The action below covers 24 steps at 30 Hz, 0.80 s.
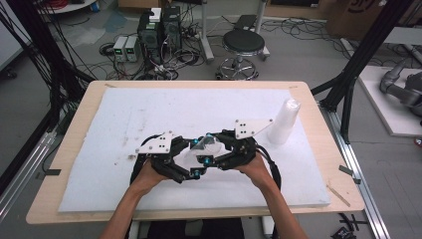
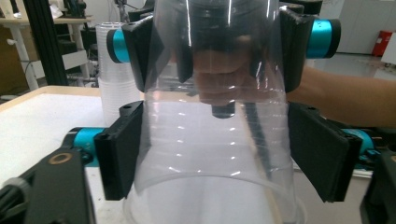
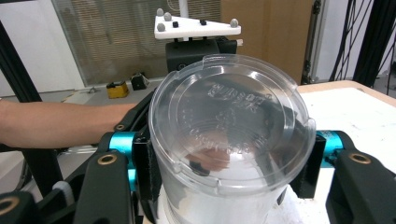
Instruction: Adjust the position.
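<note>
Clear plastic cup [image 1: 206, 148] held between both grippers above the middle of the white foam mat [image 1: 124, 114], w/ light wooden table [image 1: 318, 112] edge showing round the mat. Thin-walled, glossy, tapering, see-through; faint ribbed rings round the wall in the left gripper view [image 2: 215, 135], w/ hand and cable visible straight through it. Flat clear lid [image 3: 231, 126] w/ raised rim, stepped circles and a small tab at the edge in the right gripper view. Embossed lettering on the lid, reversed and too faint to read.

Left gripper [image 1: 185, 164]: matte black jaws w/ teal metal cylinders at the sides, pads pressed flat on both sides of the cup wall near its wider end in the left gripper view. Right gripper [image 1: 215, 152]: same black-and-teal build, pinching the cup from both sides just below the lid in the right gripper view; in the left gripper view seen farther up the cup, clamped on the narrower part. White three-cornered plates w/ small grey studs on top of each.

Stack of nested clear cups [image 1: 284, 121] upright at the mat's right edge, well apart from the held one, frosted-looking where walls overlap. Mat surface soft, slightly scuffed, w/ small dark specks left of centre. Black round stool [image 1: 243, 44] on a chrome base on the grey floor beyond the table
</note>
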Each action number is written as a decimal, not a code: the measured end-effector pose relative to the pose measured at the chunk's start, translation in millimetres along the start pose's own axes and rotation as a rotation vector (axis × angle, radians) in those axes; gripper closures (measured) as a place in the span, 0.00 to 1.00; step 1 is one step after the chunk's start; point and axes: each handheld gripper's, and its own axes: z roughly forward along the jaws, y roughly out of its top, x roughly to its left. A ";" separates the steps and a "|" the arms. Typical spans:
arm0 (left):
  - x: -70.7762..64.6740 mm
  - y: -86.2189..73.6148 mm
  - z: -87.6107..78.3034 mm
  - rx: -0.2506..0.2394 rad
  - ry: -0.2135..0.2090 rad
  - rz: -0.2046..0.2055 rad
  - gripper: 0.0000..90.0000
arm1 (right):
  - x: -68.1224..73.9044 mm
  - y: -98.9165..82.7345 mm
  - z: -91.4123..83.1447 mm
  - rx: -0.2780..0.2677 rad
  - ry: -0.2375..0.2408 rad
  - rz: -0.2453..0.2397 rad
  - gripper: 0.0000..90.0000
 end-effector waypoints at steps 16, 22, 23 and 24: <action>0.9 -0.5 -2.5 0.016 0.015 0.022 0.35 | -0.1 -0.6 1.3 0.029 -0.012 0.006 0.17; 1.9 0.2 -7.0 0.034 0.029 0.022 0.35 | 2.6 0.3 -2.0 0.064 -0.017 -0.020 0.16; 1.4 0.9 -7.7 0.051 0.034 0.023 0.35 | 2.7 0.1 -2.5 0.071 -0.020 -0.019 0.16; 0.7 2.1 -8.9 0.078 0.038 0.025 0.35 | 2.8 0.1 -3.2 0.079 -0.030 -0.020 0.16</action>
